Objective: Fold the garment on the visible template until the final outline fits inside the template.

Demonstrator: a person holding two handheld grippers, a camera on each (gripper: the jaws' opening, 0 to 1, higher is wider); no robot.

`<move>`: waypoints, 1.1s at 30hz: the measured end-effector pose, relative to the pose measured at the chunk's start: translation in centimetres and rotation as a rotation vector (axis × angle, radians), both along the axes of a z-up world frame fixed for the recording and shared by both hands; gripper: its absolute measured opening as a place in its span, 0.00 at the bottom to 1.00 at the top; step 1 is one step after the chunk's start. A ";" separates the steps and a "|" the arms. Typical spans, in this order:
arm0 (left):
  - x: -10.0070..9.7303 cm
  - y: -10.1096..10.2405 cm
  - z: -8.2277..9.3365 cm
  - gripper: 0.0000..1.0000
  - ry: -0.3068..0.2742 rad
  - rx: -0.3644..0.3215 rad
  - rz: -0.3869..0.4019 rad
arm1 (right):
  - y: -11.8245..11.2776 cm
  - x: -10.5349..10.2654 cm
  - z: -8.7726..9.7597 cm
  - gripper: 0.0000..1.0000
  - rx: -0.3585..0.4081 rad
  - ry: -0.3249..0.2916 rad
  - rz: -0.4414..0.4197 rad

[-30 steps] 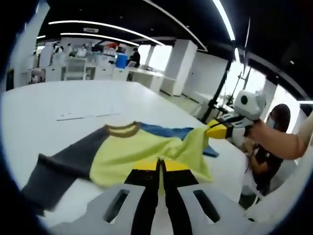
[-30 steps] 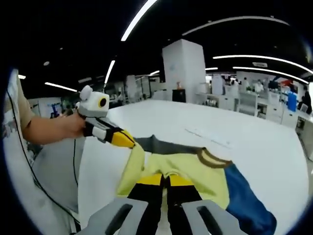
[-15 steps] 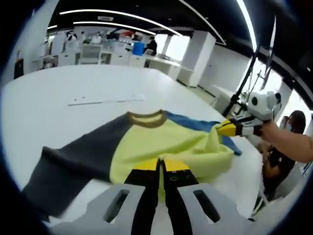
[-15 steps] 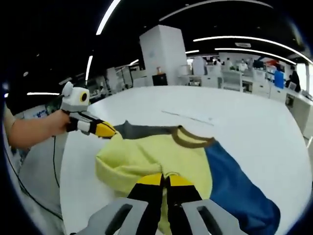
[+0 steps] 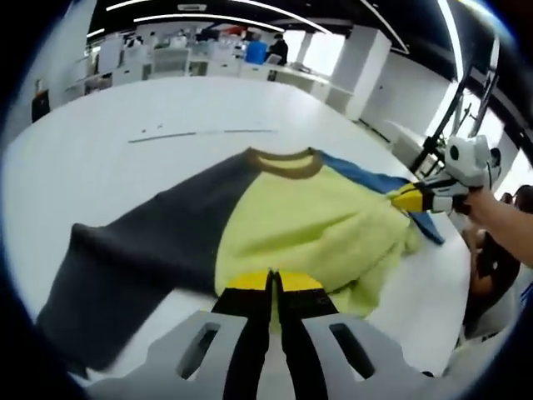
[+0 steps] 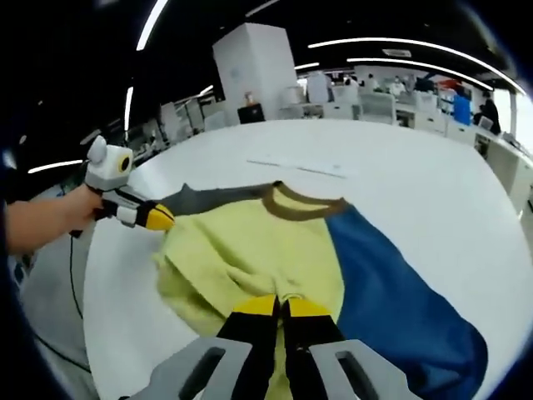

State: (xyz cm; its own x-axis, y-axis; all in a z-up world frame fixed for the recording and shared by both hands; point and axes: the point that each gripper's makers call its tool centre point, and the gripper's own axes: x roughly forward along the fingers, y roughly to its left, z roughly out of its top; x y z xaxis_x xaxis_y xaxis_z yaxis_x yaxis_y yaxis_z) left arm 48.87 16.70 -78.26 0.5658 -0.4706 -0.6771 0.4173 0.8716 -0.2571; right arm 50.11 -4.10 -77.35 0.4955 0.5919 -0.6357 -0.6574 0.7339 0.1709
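Note:
A sweater (image 5: 308,225) with a yellow body, brown collar (image 5: 283,160), grey sleeve (image 5: 133,258) and blue sleeve (image 5: 375,179) lies spread on the white table (image 5: 100,175). My left gripper (image 5: 271,287) is shut on the yellow hem at the near edge. My right gripper (image 5: 398,198) comes in from the right, shut on the hem's other corner. In the right gripper view the sweater (image 6: 250,250) shows its blue sleeve (image 6: 400,300) at the right; my right gripper (image 6: 281,308) pinches the hem, and my left gripper (image 6: 165,222) holds the hem at the left. A faint marked line (image 5: 204,133) lies beyond the collar.
The table's rounded edge (image 6: 108,333) runs close behind both grippers, with floor beyond. A person's hand (image 5: 500,217) holds the right gripper. A black stand (image 5: 450,117) rises at the right. Desks and a white pillar (image 6: 250,75) fill the far room.
Both grippers have come down and moved apart with the hem. The yellow body, bunched and lifted before, now lies flatter and wider on the table, and both sleeves show longer.

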 end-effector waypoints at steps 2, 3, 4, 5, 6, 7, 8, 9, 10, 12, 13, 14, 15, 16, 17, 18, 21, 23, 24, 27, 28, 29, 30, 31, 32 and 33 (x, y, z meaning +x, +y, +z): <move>-0.1 0.1 -0.1 0.00 0.007 0.002 0.003 | 0.0 0.0 -0.1 0.00 -0.001 0.002 -0.001; -0.1 0.1 -0.1 0.00 0.007 0.005 0.003 | 0.0 0.1 -0.1 0.00 -0.003 0.002 -0.005; -0.1 0.1 -0.1 0.00 0.006 0.007 0.003 | -0.1 0.1 -0.2 0.00 -0.010 0.002 -0.011; 0.0 0.2 -0.2 0.00 0.007 0.009 0.001 | -0.3 0.1 -0.5 0.00 -0.026 0.003 -0.016; -0.1 0.3 -0.7 0.00 0.017 0.029 -0.008 | -0.4 0.1 -0.8 0.00 -0.038 0.008 -0.015; -0.4 0.6 -1.0 0.00 0.027 0.057 -0.018 | -0.5 -0.1 -1.2 0.00 -0.056 0.016 -0.013; -0.5 0.6 -1.3 0.00 0.036 0.062 -0.018 | -0.6 -0.2 -1.6 0.00 -0.070 0.023 -0.010; -0.5 0.5 -1.2 0.00 0.035 0.055 -0.015 | -0.6 -0.2 -1.5 0.00 -0.065 0.020 -0.013; -0.5 0.5 -1.1 0.00 0.034 0.054 -0.014 | -0.7 -0.1 -1.4 0.00 -0.064 0.019 -0.018; -0.4 0.5 -0.8 0.00 0.027 0.054 -0.015 | -0.5 -0.1 -1.1 0.00 -0.057 0.013 -0.014; -0.4 0.4 -0.6 0.00 0.020 0.046 -0.018 | -0.5 -0.1 -0.8 0.00 -0.052 0.006 -0.011; -0.3 0.4 -0.1 0.00 0.005 0.025 -0.015 | -0.6 -0.1 -0.4 0.00 -0.036 0.001 -0.013; -0.2 0.4 0.3 0.00 -0.008 0.010 -0.009 | -0.4 0.0 0.1 0.00 -0.001 -0.008 -0.020; -0.2 0.4 0.6 0.00 -0.017 -0.004 -0.010 | -0.3 0.1 0.7 0.00 0.033 -0.020 -0.026; -0.3 0.2 1.1 0.00 -0.030 -0.024 -0.013 | -0.5 0.0 1.1 0.03 0.043 -0.020 -0.030; -0.3 0.2 1.5 0.01 -0.044 -0.029 -0.016 | -0.7 -0.1 1.3 0.06 0.047 -0.023 -0.029; -0.8 -0.1 2.6 0.03 -0.082 -0.045 -0.037 | -1.0 -0.5 2.4 0.14 0.084 -0.051 -0.035; -1.0 -0.4 2.9 0.04 -0.098 -0.051 -0.050 | -1.3 -0.7 2.9 0.16 0.110 -0.064 -0.047; -1.2 -0.5 3.0 0.05 -0.101 -0.054 -0.056 | -1.5 -0.8 3.0 0.17 0.114 -0.067 -0.051; -2.0 -1.0 2.9 0.08 -0.119 -0.032 -0.082 | -2.0 -1.4 3.4 0.17 0.127 -0.080 -0.057; -2.2 -1.0 2.9 0.09 -0.123 -0.021 -0.085 | -2.1 -1.5 3.4 0.17 0.128 -0.082 -0.057; -2.4 -0.9 2.8 0.10 -0.135 -0.009 -0.090 | -2.3 -1.7 3.5 0.17 0.127 -0.090 -0.056; -2.5 -0.9 2.7 0.11 -0.137 -0.003 -0.093 | -2.4 -1.9 3.5 0.17 0.126 -0.092 -0.056; -2.5 -0.7 2.4 0.12 -0.139 0.006 -0.095 | -2.5 -2.2 3.6 0.17 0.123 -0.099 -0.052; -2.6 -0.6 2.3 0.13 -0.137 0.009 -0.094 | -2.7 -2.4 3.6 0.17 0.119 -0.106 -0.048; -2.6 -0.4 2.1 0.14 -0.137 0.011 -0.087 | -2.8 -2.5 3.7 0.17 0.116 -0.111 -0.046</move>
